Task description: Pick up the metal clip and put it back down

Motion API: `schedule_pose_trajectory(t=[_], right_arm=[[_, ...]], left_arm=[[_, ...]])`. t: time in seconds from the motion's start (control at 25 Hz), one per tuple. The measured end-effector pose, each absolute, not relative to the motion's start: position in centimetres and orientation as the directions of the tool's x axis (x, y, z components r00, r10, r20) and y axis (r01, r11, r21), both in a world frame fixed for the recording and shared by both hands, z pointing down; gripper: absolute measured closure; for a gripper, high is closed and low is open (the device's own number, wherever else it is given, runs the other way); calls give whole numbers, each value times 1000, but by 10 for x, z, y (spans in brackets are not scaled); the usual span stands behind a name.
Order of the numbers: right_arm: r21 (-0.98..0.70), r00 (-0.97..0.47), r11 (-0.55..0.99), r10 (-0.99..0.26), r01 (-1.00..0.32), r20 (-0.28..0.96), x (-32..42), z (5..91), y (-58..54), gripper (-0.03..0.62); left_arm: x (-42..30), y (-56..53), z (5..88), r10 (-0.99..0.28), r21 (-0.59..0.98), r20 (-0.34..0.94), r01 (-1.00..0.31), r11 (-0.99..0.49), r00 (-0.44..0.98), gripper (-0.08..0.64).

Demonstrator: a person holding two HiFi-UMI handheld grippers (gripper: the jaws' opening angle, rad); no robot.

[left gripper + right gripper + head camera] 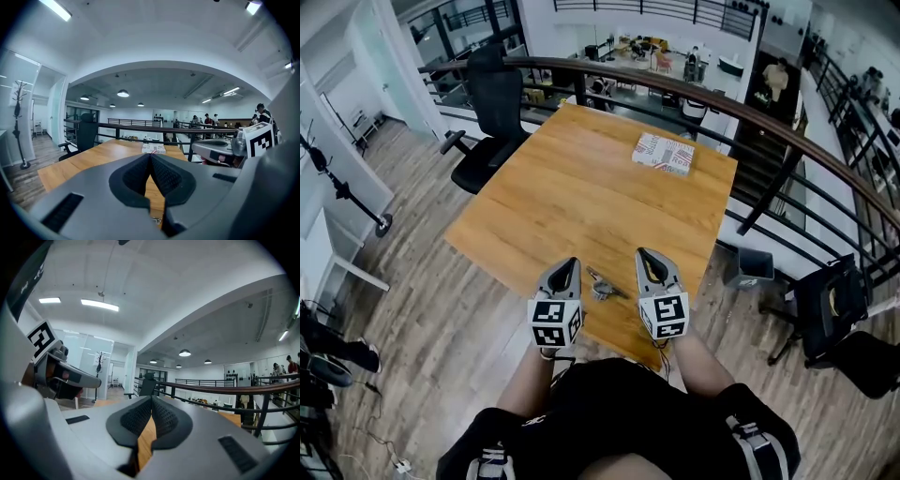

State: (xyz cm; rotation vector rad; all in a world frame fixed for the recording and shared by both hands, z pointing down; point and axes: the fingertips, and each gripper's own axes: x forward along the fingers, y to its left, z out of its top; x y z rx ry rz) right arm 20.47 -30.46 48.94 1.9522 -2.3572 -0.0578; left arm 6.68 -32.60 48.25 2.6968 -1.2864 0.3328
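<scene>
The metal clip (602,284) lies on the wooden table (572,178) near its front edge, between my two grippers. My left gripper (570,263) is just left of the clip and my right gripper (643,254) just right of it, both tilted upward. In each gripper view the jaws meet at the tips with nothing between them, so the left gripper (150,155) and the right gripper (151,398) are both shut and empty. A sliver of the clip (157,219) shows low between the left jaws' bases.
A small patterned box (664,153) lies near the table's far right corner. A black office chair (492,117) stands at the far left of the table. A dark railing (787,131) runs behind and to the right, with another chair (839,305) at right.
</scene>
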Motion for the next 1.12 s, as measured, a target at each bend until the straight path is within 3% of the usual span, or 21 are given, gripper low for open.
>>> schedule_pose_trajectory(t=[0.24, 0.36, 0.56, 1.12], right_arm=[[111, -254, 262, -964, -959, 81, 173, 506, -329, 568], [124, -322, 334, -940, -934, 109, 149, 514, -339, 460], [168, -383, 421, -898, -891, 219, 117, 544, -352, 389], [207, -385, 530, -786, -822, 483, 80, 656, -365, 349]], left_arm=[[44, -347, 479, -765, 32, 246, -794, -607, 595, 549], [27, -353, 483, -779, 40, 257, -811, -583, 572, 549], [0, -362, 489, -808, 51, 266, -845, -533, 526, 549], [-62, -372, 505, -859, 73, 299, -907, -414, 416, 548]])
